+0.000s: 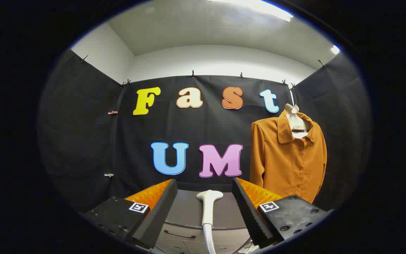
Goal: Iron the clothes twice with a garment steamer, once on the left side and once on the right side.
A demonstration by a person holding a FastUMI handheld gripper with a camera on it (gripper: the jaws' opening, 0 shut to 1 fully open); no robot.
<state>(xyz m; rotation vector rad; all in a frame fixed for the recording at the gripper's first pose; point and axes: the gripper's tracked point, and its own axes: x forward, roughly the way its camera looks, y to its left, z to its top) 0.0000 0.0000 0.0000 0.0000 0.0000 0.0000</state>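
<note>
Gripper [204, 201] fingers are spread wide apart — the white steamer head [208, 208] sits between them, untouched. Orange shirt [287, 158] hangs beyond, around 2 o'clock.

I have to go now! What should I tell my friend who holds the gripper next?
Gripper: open, holding nothing; its fingers stand on either side of the steamer without touching it.
Steamer: white, upright, between the fingers, on the grey cabinet.
Shirt: orange, hanging on a hanger beyond the right finger, against the wall.
Done: nothing seen yet.
Left: grasp the steamer, steam the shirt's left side, then its right.
</note>
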